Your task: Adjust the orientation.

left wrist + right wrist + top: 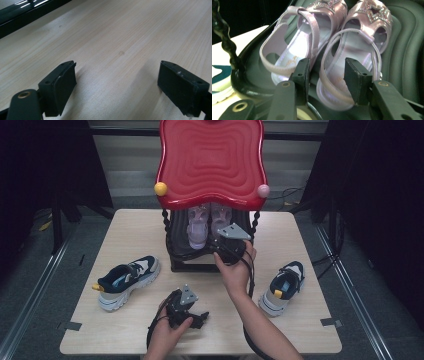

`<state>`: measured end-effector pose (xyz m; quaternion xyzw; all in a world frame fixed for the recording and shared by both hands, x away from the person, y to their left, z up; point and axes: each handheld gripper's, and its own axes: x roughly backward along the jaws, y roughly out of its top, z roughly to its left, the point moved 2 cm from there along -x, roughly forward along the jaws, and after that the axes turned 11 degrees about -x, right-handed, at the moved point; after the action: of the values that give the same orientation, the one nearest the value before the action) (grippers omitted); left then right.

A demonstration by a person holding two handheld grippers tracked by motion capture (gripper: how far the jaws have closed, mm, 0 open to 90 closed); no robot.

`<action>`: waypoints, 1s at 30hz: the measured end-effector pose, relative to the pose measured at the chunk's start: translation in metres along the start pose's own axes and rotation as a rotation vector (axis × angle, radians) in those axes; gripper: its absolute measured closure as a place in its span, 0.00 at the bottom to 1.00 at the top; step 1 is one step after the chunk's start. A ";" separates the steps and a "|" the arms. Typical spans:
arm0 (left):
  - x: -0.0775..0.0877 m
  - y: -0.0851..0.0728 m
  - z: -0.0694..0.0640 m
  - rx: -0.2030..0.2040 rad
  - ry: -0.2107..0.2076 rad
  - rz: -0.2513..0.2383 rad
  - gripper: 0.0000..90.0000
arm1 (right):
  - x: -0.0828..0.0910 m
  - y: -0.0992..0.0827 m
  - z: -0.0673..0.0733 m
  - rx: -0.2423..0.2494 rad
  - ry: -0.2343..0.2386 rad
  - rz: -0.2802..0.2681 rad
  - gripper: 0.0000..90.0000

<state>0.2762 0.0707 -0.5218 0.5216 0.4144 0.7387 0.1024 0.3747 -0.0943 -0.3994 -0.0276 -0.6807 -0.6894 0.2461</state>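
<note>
Glossy lilac strappy sandals (324, 47), star-studded

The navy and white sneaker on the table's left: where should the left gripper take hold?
Grip the navy and white sneaker across its padded heel collar, coming down from above. It rests upright on its sole with the opening upward; the open left gripper sits nearby.

Left hand (167, 332) enters from the bottom edge with fingers wrapped around the left gripper (200, 317), held low with its jaws pointing to the right; the jaws stand wide apart with nothing between them. Right forearm (265, 330) extends forward at a slant; right hand (235, 267) grasps the body of the right gripper (212, 245), which points forward and slightly left. Its jaws stand partly apart, pads (358, 80) pressing on nothing.
</note>
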 end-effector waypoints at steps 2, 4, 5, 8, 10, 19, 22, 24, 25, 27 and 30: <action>0.000 0.000 0.000 0.000 0.000 0.000 0.16 | 0.004 0.000 -0.002 0.001 0.011 0.006 0.60; 0.000 0.000 0.000 -0.006 -0.001 0.005 0.16 | 0.010 -0.001 -0.006 -0.011 0.022 0.011 0.59; 0.000 0.000 0.000 -0.005 -0.002 0.007 0.16 | 0.012 -0.001 -0.007 -0.009 0.028 0.010 0.59; 0.000 0.000 0.000 -0.005 -0.002 0.007 0.16 | 0.018 -0.004 -0.009 0.004 0.039 0.014 0.58; 0.000 0.000 0.000 -0.005 -0.001 0.007 0.16 | 0.021 -0.005 -0.010 0.004 0.042 0.007 0.58; 0.000 0.000 0.000 -0.005 -0.002 0.007 0.16 | 0.028 -0.003 -0.017 -0.014 0.047 -0.007 0.57; 0.000 0.000 0.000 -0.005 -0.002 0.007 0.16 | 0.030 -0.004 -0.019 -0.008 0.043 0.004 0.57; 0.000 0.000 0.000 -0.005 -0.002 0.007 0.16 | 0.032 -0.006 -0.019 -0.001 0.033 0.015 0.58; 0.000 0.000 0.000 -0.005 -0.002 0.007 0.16 | 0.033 -0.007 -0.020 -0.008 0.033 0.007 0.58; 0.000 0.000 0.000 -0.005 -0.002 0.007 0.16 | 0.034 -0.008 -0.021 -0.017 0.031 0.014 0.59; 0.000 0.000 0.000 -0.005 -0.002 0.007 0.16 | 0.035 -0.011 -0.025 -0.013 0.026 0.026 0.61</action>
<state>0.2762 0.0713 -0.5216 0.5236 0.4104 0.7397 0.1016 0.3475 -0.1287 -0.3983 -0.0293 -0.6726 -0.6908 0.2638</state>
